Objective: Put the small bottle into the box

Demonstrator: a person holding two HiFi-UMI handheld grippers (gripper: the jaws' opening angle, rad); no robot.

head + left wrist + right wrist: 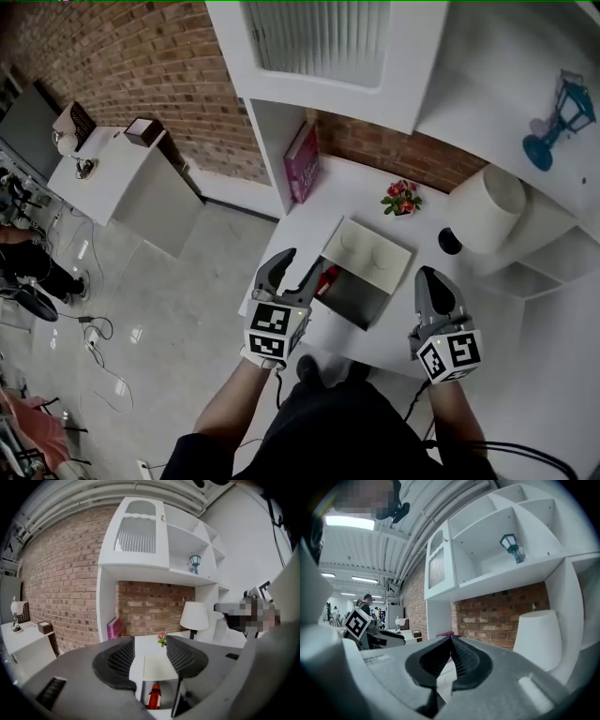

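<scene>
A small red bottle (325, 279) with a white label stands at the left edge of the open grey box (361, 302), whose white lid (367, 247) leans back behind it. My left gripper (298, 265) is open just left of the bottle, with nothing between its fingers. In the left gripper view the bottle (153, 696) shows low between the open jaws (150, 640), in front of the lid (159, 666). Whether it stands inside the box I cannot tell. My right gripper (429, 277) is shut and empty, right of the box; its tips (451, 640) meet.
On the white desk (427, 239) behind the box are a pink book (302, 161), a small flower pot (401, 198) and a white lamp (485, 208). A blue lantern (562, 117) sits on the shelf above. A low white side table (112, 169) stands to the left.
</scene>
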